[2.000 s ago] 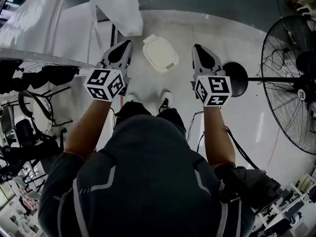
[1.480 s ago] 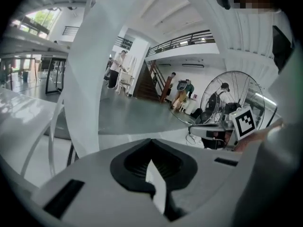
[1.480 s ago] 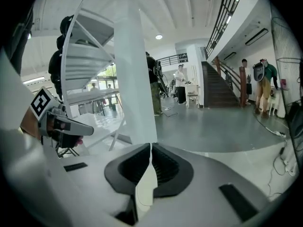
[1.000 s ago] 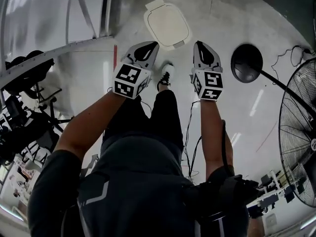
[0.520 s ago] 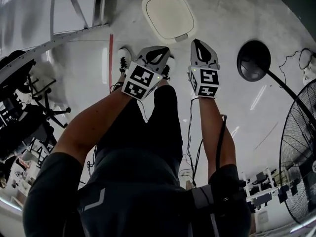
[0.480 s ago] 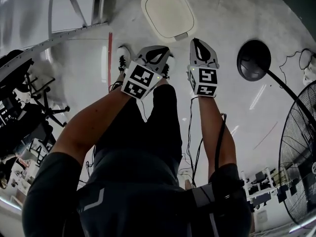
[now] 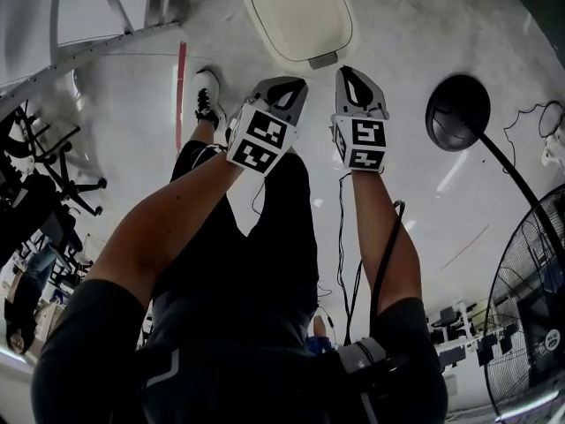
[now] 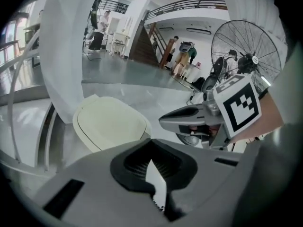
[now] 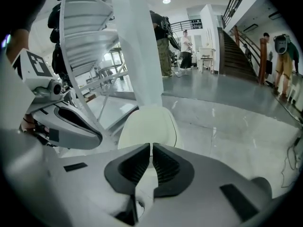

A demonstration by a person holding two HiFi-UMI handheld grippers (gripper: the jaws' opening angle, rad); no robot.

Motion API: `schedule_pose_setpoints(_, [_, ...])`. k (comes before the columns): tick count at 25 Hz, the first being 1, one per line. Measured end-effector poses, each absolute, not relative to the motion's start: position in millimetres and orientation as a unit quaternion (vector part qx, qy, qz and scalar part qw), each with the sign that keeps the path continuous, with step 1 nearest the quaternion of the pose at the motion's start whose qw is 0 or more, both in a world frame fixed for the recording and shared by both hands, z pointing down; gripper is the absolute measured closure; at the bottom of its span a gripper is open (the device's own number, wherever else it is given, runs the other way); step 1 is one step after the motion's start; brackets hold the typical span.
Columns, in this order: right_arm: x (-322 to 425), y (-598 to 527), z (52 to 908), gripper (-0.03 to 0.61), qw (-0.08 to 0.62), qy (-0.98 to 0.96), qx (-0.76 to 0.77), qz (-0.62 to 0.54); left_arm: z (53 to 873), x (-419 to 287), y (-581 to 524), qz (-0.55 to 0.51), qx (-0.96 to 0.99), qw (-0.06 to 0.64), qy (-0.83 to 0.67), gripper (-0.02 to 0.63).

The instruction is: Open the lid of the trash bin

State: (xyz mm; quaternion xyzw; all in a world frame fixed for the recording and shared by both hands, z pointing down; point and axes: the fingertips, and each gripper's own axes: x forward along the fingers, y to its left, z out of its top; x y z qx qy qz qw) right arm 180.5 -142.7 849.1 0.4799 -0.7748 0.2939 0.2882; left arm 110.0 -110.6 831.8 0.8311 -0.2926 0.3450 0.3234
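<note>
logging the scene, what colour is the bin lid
Cream, a plain off-white bin lid with no pattern; it shows best in the head view.

Glossy grey floor (image 7: 402,25); pedestal fan (image 7: 530,307) right; white staircase (image 9: 90,34) left.

Readable text: none
Marker cubes (image 7: 263,140): square black-and-white codes only, no letters or digits

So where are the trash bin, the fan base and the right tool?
trash bin (image 7: 298,16): head view, lid middle.
fan base (image 7: 456,111): head view, disc middle.
right tool (image 9: 151,148): right gripper view, between tips.
</note>
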Motion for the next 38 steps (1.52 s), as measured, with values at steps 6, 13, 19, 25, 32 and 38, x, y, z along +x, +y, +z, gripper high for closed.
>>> schedule_pose_setpoints(6, [179,-143,880,0.548,0.301,-0.781,0.458,0.299,869,114,-104,0.365,0.825,0.318,-0.290,0.604])
schedule_pose_setpoints(13, [173,-146,915,0.549,0.311,-0.787,0.437,0.305,903,119,-120,0.349,0.812,0.340,-0.321,0.604])
schedule_pose_setpoints(19, [165,-151,925,0.551,0.316,-0.798,0.422,0.292,921,132,-126,0.352,0.820,0.331,-0.307,0.604])
schedule_pose_setpoints(25, [167,-145,930,0.552,0.330,-0.805,0.403,0.283,933,139,-112,0.383,0.820,0.320,-0.281,0.604])
schedule_pose_setpoints(32, [167,-143,929,0.552,0.351,-0.812,0.393,0.252,938,134,-112,0.393,0.815,0.318,-0.283,0.604])
schedule_pose_setpoints(38, [167,-143,932,0.552,0.353,-0.809,0.391,0.261,936,131,-110,0.397,0.817,0.312,-0.279,0.604])
